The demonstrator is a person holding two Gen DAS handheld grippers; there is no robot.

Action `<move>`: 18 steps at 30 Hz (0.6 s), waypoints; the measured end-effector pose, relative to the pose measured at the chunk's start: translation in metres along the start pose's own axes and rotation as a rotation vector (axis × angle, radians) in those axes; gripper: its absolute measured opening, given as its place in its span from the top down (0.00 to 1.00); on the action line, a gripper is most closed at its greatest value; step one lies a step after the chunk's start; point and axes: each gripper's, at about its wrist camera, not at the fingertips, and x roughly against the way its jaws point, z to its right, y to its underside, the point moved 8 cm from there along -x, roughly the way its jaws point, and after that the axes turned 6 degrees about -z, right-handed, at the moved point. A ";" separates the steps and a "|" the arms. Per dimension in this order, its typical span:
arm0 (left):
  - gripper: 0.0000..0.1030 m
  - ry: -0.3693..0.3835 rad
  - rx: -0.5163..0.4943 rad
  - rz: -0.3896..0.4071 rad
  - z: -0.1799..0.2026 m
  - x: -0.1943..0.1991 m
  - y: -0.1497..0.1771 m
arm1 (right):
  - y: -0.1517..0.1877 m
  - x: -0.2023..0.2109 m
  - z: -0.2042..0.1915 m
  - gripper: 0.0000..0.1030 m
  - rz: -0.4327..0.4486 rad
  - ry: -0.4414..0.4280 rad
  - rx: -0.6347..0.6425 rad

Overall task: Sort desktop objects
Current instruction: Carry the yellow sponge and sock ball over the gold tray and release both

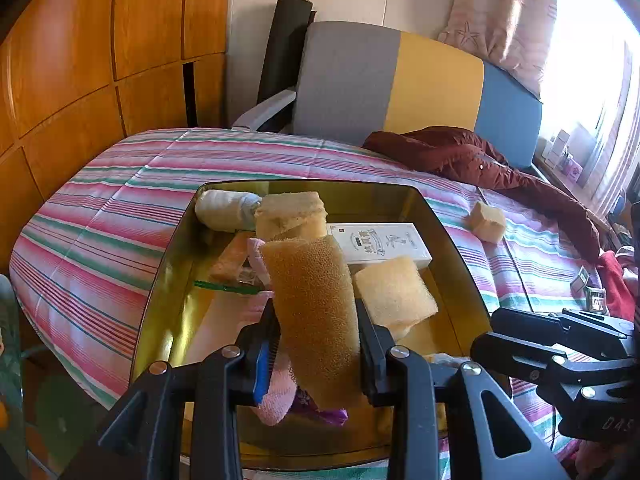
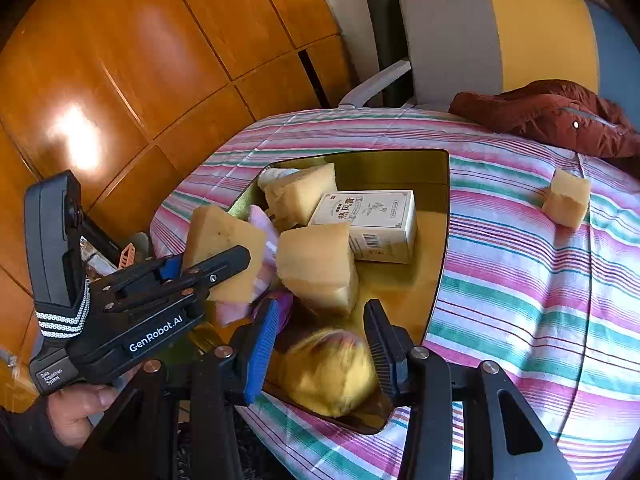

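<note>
Black plastic makes up both tools: the left gripper [image 1: 318, 336] angles down over a gold tray [image 1: 448, 216] on the striped bedcover [image 1: 100, 232], its two fingers pinching a brown sponge [image 1: 312, 308] that stands upright between them above the tray's near end. A hand [image 2: 76, 412] in a dark sleeve grips this tool from below (its side reads "GenRobot.AI", with "Data Acquisition System" on the handle). The right gripper [image 2: 322, 354] also tilts downward at the tray's near corner, its jaws spread with a blurred yellow round object [image 2: 328, 376] lying between them, and no pad visibly presses on it. Inside the tray sit paler sponges [image 2: 320, 268] and a white box [image 2: 372, 220] printed with Chinese characters and a barcode. One more sponge cube [image 2: 566, 200] rests on the bedcover, well apart from the tray
</note>
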 end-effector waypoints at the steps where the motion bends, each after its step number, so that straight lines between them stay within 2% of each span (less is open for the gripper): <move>1: 0.67 0.000 0.001 -0.001 0.000 0.000 0.000 | 0.000 -0.001 -0.001 0.55 0.000 0.001 0.001; 4: 0.65 0.004 0.000 -0.010 0.000 -0.002 -0.001 | -0.001 -0.002 -0.001 0.55 -0.001 -0.003 -0.003; 5: 0.60 0.006 0.002 -0.009 0.001 -0.002 -0.001 | -0.001 -0.002 -0.001 0.55 0.000 -0.004 -0.006; 8: 0.54 0.010 -0.005 -0.010 0.003 -0.002 -0.002 | 0.000 -0.001 0.000 0.55 0.003 -0.004 -0.015; 14: 0.52 0.015 -0.013 -0.016 0.009 -0.005 -0.001 | 0.001 0.003 0.004 0.53 0.011 -0.005 -0.033; 18: 0.52 0.016 -0.011 -0.010 0.008 -0.003 -0.004 | 0.001 0.005 0.006 0.45 0.021 -0.009 -0.044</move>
